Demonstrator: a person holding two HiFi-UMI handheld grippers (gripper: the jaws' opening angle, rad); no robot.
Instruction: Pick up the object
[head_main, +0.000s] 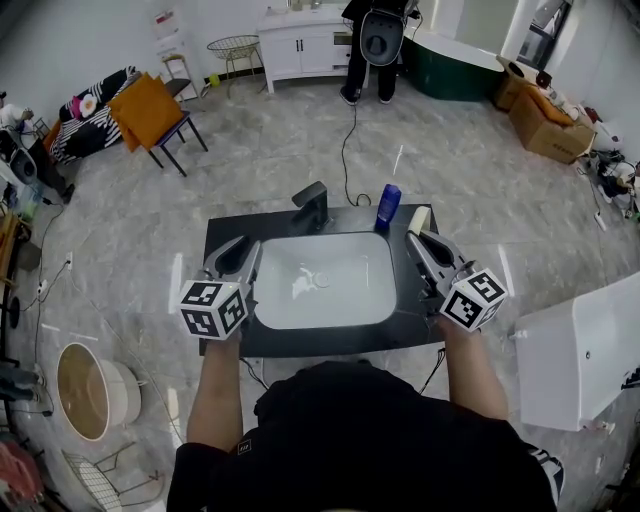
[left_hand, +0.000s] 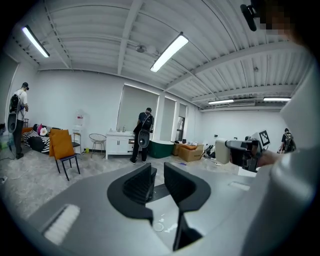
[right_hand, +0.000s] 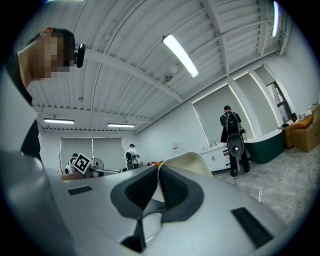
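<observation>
Right gripper (head_main: 413, 238) (right_hand: 158, 168), jaws pressed together at the tips, sits at the near edge of a cream rounded slab, soap-like (head_main: 419, 218) (right_hand: 192, 161), on the far right corner of the dark counter (head_main: 225, 235); can't tell if the tips nip it. That slab is probably the task's object: it lies straight ahead (far) of the right gripper, long axis roughly near-far, smooth, pale and matte, with a translucent blue cup (head_main: 388, 206) just left of it. Left gripper (head_main: 250, 246) (left_hand: 158, 174), jaws slightly spread and holding nothing, is across the white sink basin (head_main: 330, 300), well apart from the slab, so the right gripper is nearer.
</observation>
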